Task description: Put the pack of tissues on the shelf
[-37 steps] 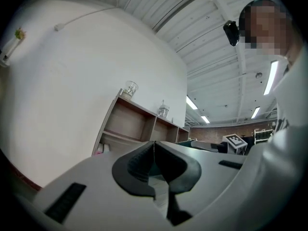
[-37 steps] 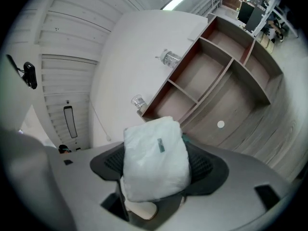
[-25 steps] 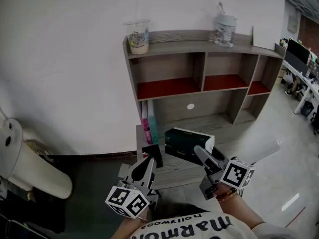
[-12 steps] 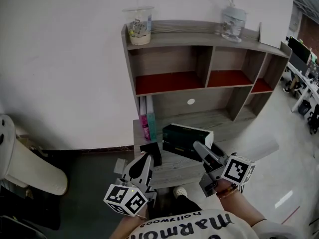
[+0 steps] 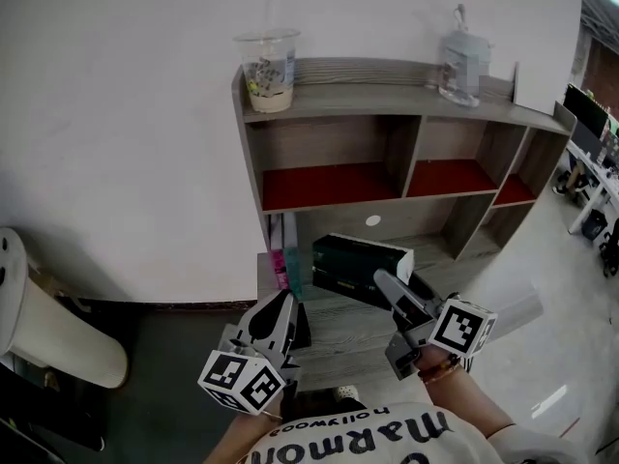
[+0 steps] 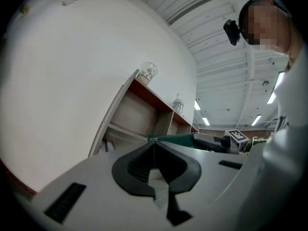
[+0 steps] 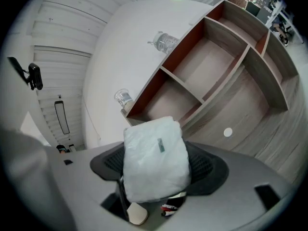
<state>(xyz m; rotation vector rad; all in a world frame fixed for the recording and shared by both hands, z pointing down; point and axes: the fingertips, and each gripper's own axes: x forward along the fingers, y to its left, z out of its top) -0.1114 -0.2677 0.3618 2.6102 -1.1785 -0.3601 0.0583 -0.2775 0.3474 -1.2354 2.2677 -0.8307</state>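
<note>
Low in the frame, left of centre, the left gripper (image 5: 280,304) has its jaws pressed together with nothing between them. At mid-frame the pack of tissues (image 5: 359,268) is clamped in the right gripper (image 5: 383,281), in front of the shelf (image 5: 387,96), below its red compartments. A plastic cup (image 5: 267,69) stands on the shelf top at upper left.
</note>
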